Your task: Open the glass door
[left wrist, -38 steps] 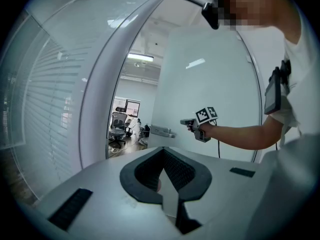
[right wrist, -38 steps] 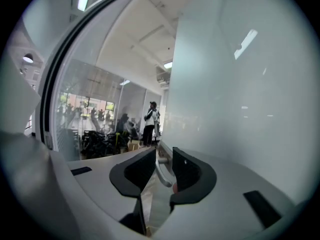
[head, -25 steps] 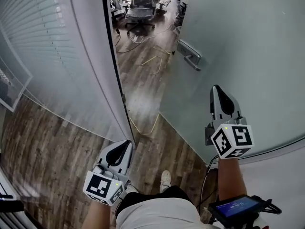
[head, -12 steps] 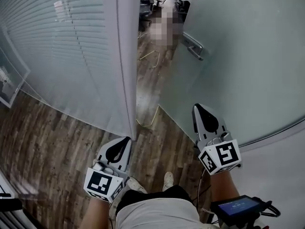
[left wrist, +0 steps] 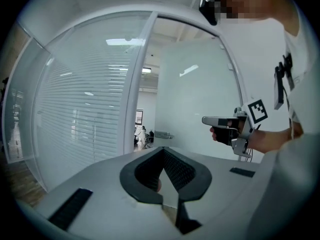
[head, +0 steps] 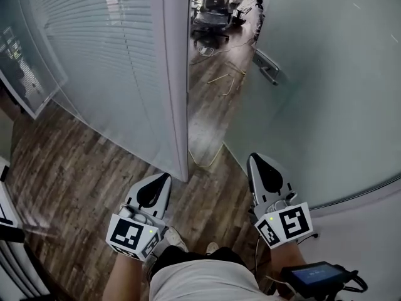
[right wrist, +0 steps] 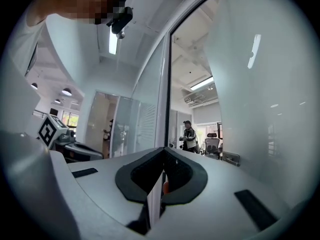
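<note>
Frosted glass door (head: pixel 326 86) stands swung open on your right, its metal handle (head: pixel 268 66) on the near face by the free edge, well ahead of both tools; between that edge and the white door post (head: pixel 176 74) a gap shows the wooden floor (head: pixel 69 168) running on into an office, with a black office chair (head: pixel 212 12) beyond; left of the post a glass wall with blinds (head: pixel 94 49) curves away.

Your right gripper (head: pixel 257 163) hangs low in front of you, just beside the lower part of the door, pointing forward; its own view shows the jaws pressed together with nothing between them, the door filling the right of that view and a person (right wrist: pixel 189 136) standing far off through the opening; whether the gripper touches the glass I cannot tell.

Your left gripper (head: pixel 161 184) sits at about the same depth, near the foot of the post, apart from it; its jaws too meet at the tip and grip nothing; in its view the handle is small and distant past the post.

Neither tool is on the handle; your shoe (head: pixel 173 238) shows between the two marker cubes, and a small screen device (head: pixel 312 273) sits at your right hip.
</note>
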Available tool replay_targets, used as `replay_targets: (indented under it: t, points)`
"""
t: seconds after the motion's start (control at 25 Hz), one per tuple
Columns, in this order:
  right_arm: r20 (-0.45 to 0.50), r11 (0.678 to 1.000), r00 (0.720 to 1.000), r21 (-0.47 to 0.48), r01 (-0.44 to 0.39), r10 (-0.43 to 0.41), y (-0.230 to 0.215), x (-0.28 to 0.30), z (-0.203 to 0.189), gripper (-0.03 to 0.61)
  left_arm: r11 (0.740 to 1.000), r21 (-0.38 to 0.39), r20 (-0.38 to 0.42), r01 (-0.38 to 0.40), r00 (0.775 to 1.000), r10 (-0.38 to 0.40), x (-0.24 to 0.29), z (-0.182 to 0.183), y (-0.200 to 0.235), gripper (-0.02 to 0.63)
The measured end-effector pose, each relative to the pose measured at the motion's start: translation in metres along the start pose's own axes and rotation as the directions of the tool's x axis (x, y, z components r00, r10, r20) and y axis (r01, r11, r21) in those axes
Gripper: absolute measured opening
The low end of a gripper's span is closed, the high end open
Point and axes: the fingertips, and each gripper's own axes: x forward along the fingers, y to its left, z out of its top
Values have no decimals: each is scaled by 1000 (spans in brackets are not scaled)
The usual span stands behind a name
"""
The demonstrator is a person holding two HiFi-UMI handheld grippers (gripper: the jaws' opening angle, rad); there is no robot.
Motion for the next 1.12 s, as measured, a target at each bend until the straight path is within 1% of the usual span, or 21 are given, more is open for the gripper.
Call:
replay_targets:
  t: [0.16,0.28,0.4,0.52,0.72,0.88,1.0,1.12]
  points:
    - [12,999,999,19,-48,48,-7,-36,3,2,996,25,3,-80,997,80,-17,5,-27,0]
    - [34,997,996,21,-80,79,-8,-61,7,2,992,20,7,-127,992,127,-33,8,-46,0]
    - [51,995,994,35,-96,94,-7,-79,11,2,988,11,7,-154,988,154,-50,10,-65,0]
    - [57,993,993,50,-109,106,0,-88,13,2,983,26,9,-180,984,180,-68,14,-73,0]
    - [60,989,989,54,-140,137,20,-89,14,2,969,41,33,-245,969,244,-100,19,-62,0]
    - [57,987,987,50,-155,152,40,-94,6,0,958,53,53,-283,958,281,-128,11,-59,0]
    - [56,983,983,43,-178,176,69,-89,4,1,954,64,54,-292,956,289,-149,4,-47,0]
    - [49,978,978,22,-205,204,100,-77,14,1,953,51,65,-300,953,296,-167,11,-27,0]
